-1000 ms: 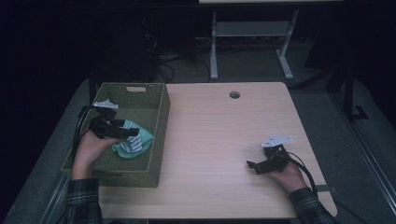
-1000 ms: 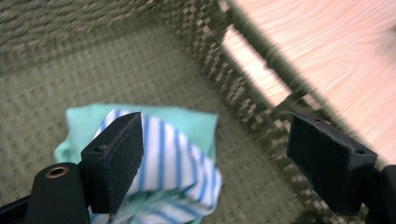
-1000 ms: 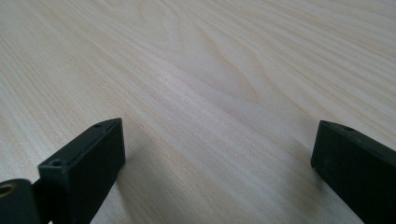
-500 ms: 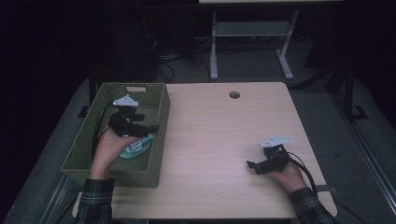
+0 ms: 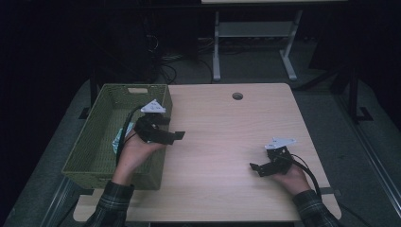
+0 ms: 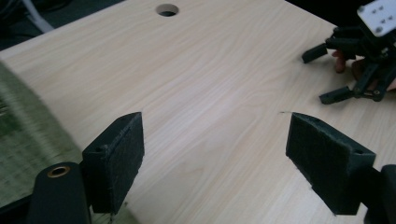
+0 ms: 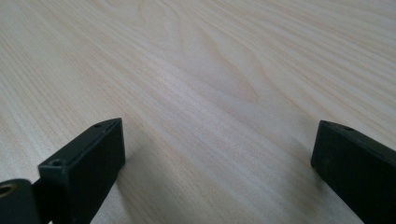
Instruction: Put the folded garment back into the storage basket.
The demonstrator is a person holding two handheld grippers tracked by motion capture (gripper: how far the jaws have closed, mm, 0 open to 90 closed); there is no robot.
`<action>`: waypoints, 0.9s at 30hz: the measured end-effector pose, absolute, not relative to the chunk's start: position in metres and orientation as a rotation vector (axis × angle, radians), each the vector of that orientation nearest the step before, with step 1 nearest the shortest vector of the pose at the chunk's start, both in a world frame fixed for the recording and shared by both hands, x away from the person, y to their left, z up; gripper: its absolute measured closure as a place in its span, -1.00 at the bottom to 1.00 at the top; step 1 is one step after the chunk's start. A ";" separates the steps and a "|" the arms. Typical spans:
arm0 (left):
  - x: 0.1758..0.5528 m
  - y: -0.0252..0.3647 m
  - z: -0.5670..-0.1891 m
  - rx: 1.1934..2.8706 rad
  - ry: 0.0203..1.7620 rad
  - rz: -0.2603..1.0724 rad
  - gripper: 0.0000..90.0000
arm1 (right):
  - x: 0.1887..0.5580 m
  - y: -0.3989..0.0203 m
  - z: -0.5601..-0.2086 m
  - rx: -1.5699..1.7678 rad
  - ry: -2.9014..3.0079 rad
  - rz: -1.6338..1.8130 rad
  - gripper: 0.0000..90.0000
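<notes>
L claw (image 5: 176, 131) moved out of green basket (image 5: 101, 123) over wood table (image 5: 227, 142), spread empty, R claw (image 5: 256, 170) spread, dark room.

A pale wood-grain table (image 5: 222, 137) stands on a grey floor, with a round cable hole (image 5: 237, 96) in its top near the twelve o'clock edge. At nine o'clock a green woven basket (image 5: 101, 116) sits on it, hanging over the table's edge. Towards four o'clock a hand rests low at the tabletop.
</notes>
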State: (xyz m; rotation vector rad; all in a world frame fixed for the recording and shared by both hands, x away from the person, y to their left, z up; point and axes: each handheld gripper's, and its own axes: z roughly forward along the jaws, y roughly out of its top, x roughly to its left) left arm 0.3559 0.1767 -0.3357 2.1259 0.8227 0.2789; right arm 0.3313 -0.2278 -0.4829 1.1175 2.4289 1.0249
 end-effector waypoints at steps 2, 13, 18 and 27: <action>0.354 0.166 -0.340 2.139 0.804 0.274 -0.58 | 0.331 -0.228 -0.483 1.114 2.429 1.025 -0.94; 0.346 0.127 -0.358 2.150 0.757 0.279 -0.59 | 0.331 -0.228 -0.483 1.114 2.429 1.025 -0.94; 0.344 0.113 -0.368 2.164 0.749 0.278 -0.60 | 0.331 -0.228 -0.483 1.114 2.429 1.025 -0.94; 0.342 0.095 -0.391 2.216 0.752 0.283 -0.60 | 0.331 -0.228 -0.483 1.114 2.429 1.025 -0.94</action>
